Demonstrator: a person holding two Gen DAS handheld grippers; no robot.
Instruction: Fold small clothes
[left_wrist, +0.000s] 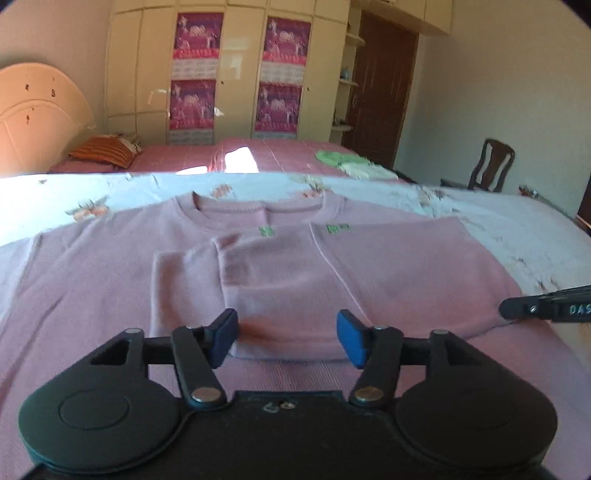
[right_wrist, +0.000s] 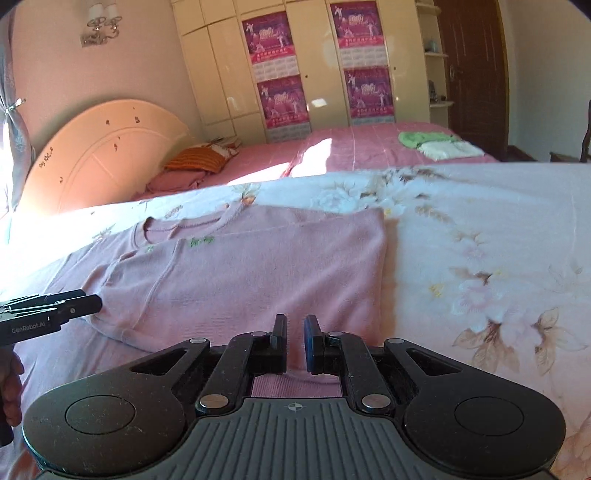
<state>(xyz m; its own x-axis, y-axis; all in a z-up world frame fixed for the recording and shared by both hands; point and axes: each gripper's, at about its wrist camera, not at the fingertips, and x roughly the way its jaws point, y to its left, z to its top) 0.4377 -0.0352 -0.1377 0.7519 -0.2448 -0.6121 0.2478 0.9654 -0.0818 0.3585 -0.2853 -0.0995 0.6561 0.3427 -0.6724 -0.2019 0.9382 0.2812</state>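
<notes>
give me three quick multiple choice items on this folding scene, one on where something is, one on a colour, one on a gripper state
1. Where do the folded green and white clothes lie?
A. on the far pink bed
B. on the chair
C. on the pink top

2. What colour is the small lettering on the pink top's chest?
A. blue
B. green
C. black

3. How do the left gripper's jaws stand?
A. clamped on a sleeve
B. shut on nothing
C. open, nothing between them

Answers: 1 A, the green and white clothes sit on the far pink bed. 2 B, the lettering on the pink top is green. 3 C, the left gripper shows a wide gap above the cloth.
</notes>
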